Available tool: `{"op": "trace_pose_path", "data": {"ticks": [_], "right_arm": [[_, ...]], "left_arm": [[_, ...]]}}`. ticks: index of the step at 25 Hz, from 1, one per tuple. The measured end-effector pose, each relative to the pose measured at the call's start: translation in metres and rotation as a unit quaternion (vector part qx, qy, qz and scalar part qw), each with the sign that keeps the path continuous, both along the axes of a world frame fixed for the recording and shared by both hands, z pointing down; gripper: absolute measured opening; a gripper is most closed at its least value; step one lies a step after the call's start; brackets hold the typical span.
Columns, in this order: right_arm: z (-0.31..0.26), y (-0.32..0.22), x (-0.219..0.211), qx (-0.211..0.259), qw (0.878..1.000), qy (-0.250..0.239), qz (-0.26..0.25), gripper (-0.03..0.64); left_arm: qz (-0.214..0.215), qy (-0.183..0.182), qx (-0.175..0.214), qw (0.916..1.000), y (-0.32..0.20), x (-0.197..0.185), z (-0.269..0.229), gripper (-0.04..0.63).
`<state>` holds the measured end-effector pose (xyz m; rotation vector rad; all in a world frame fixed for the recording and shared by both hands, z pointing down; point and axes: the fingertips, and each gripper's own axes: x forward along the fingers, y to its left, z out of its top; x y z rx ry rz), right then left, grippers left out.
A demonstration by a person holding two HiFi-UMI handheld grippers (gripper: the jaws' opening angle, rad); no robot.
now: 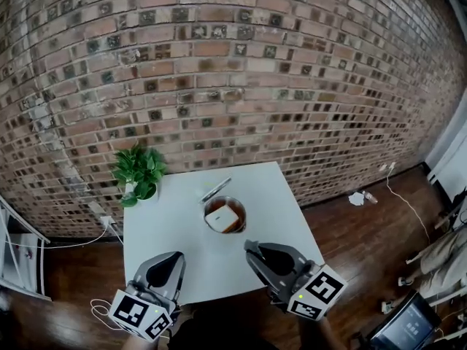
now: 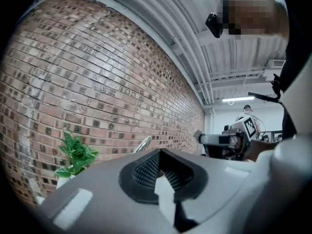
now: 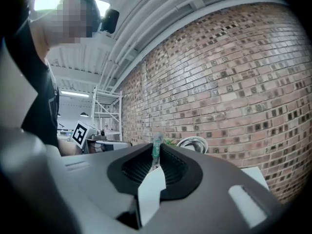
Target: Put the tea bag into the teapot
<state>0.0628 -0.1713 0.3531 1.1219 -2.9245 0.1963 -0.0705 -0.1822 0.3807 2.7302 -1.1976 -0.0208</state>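
Note:
A round metal teapot (image 1: 225,214) stands open near the middle of the white table (image 1: 168,224), with a tan square tea bag (image 1: 223,219) lying inside it. Its rim also shows in the left gripper view, teapot (image 2: 142,144), and in the right gripper view, teapot (image 3: 193,143). My left gripper (image 1: 177,258) hovers over the table's near left edge, jaws together and empty. My right gripper (image 1: 250,246) is close to the pot's near right side, jaws together. A thin green strip shows at the tips of the right gripper (image 3: 156,147); I cannot tell what it is.
A potted green plant (image 1: 139,172) stands on the table's far left corner. A long grey metal piece (image 1: 216,189) lies just behind the pot. A brick wall (image 1: 233,86) runs behind the table. Wooden floor with cables (image 1: 398,195) lies to the right.

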Motion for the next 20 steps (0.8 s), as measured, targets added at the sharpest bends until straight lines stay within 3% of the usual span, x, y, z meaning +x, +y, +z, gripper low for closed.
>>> {"op": "trace_pose_path", "data": {"ticks": [11, 20], "right_arm": [[0.028, -0.084, -0.007, -0.034, 0.998, 0.038, 0.024, 0.043], [0.061, -0.135, -0.016, -0.067, 0.995, 0.074, -0.026, 0.043]], "left_arm": [[0.042, 0.002, -0.01, 0.9991, -0.059, -0.001, 0.015, 0.005], [0.028, -0.011, -0.015, 0.9994, -0.087, 0.017, 0.018, 0.006]]}}
